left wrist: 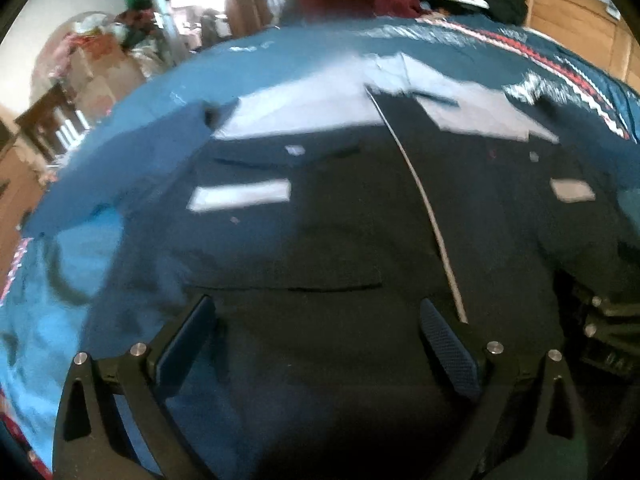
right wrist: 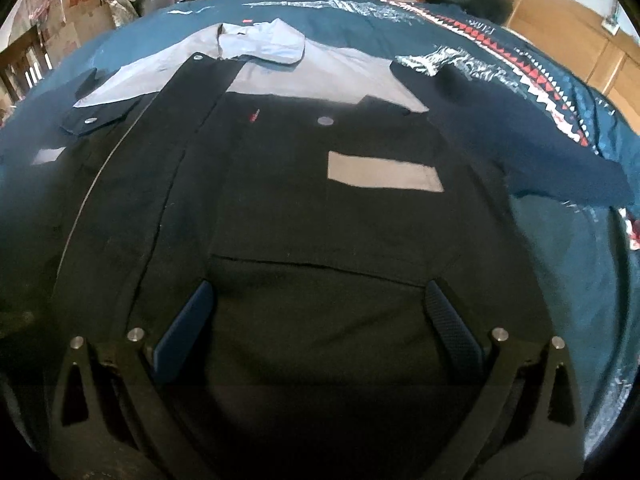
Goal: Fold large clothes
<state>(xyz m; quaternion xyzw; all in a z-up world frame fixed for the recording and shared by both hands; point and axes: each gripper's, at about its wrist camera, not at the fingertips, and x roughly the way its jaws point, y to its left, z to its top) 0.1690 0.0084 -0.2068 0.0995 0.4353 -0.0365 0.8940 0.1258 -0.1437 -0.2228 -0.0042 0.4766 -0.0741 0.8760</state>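
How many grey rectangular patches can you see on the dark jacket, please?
2: one patch on the chest right of the placket, one near the left edge of the jacket. Others may be hidden.

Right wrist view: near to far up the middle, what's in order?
Gripper fingers → jacket pocket opening → grey reflective patch → silver snap button → light-blue collar → teal patterned bedspread.

Each camera sits just behind its own claw and looks forward and down, close over a dark jacket (right wrist: 304, 208) spread on a bed (right wrist: 560, 248). The left view, blurred, looks over the jacket's left half, the right view over its right half. Both share the pale collar (right wrist: 260, 40), the front strip and the far clutter.
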